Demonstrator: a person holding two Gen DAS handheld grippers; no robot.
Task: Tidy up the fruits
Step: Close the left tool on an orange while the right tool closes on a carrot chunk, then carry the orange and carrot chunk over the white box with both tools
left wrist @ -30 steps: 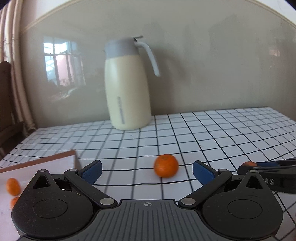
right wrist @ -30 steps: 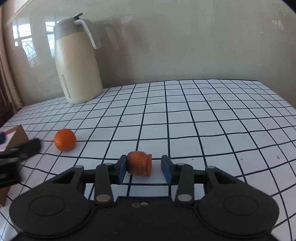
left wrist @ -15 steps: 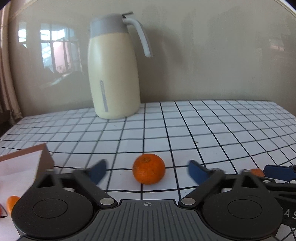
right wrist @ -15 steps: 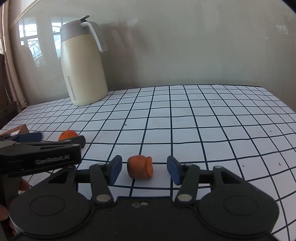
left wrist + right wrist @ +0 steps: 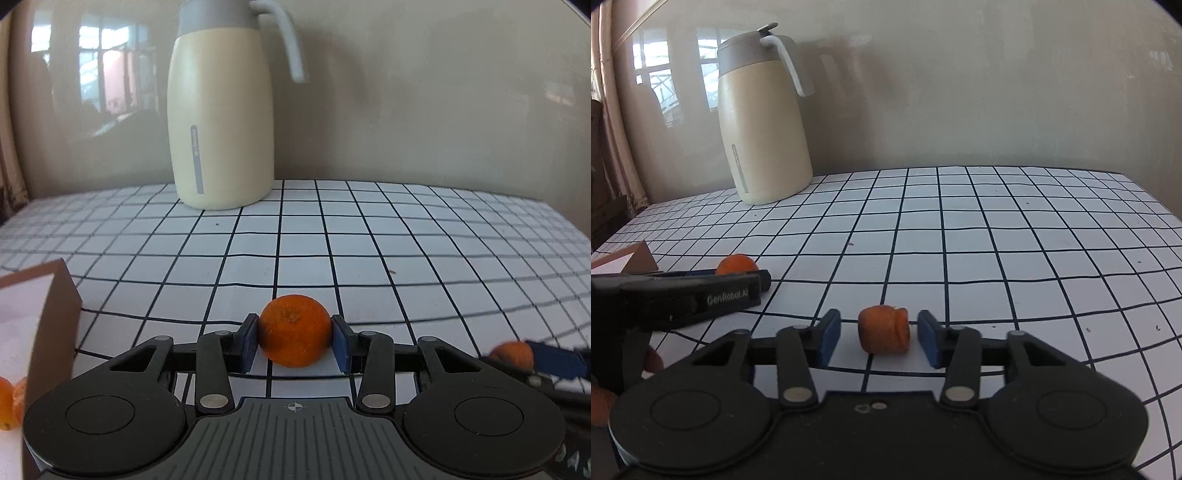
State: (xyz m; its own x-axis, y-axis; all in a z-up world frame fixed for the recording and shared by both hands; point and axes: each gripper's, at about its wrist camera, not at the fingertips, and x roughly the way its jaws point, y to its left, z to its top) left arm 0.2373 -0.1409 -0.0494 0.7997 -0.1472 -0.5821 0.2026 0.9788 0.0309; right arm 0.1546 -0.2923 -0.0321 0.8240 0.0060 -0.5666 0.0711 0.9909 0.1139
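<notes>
A round tangerine (image 5: pixel 294 330) rests on the grid-patterned tablecloth (image 5: pixel 332 243). My left gripper (image 5: pixel 295 343) is closing on it, and both blue pads touch its sides. From the right wrist view the same tangerine (image 5: pixel 736 264) peeks out behind the left gripper (image 5: pixel 746 273). A small squashed orange fruit piece (image 5: pixel 884 328) lies between the pads of my right gripper (image 5: pixel 878 336). Its jaws are closing, with a gap showing on each side of the piece. The left wrist view shows that piece (image 5: pixel 511 354) at the far right.
A cream jug with a grey lid (image 5: pixel 221 122) stands at the back by the wall. A brown box (image 5: pixel 55 295) sits at the left edge with orange fruit (image 5: pixel 7 402) inside. A hand (image 5: pixel 653 362) holds the left gripper.
The left gripper moved forward around the tangerine and its wide jaws closed onto it. The right gripper stayed put; its jaws widened off the fruit piece, then narrowed again.
</notes>
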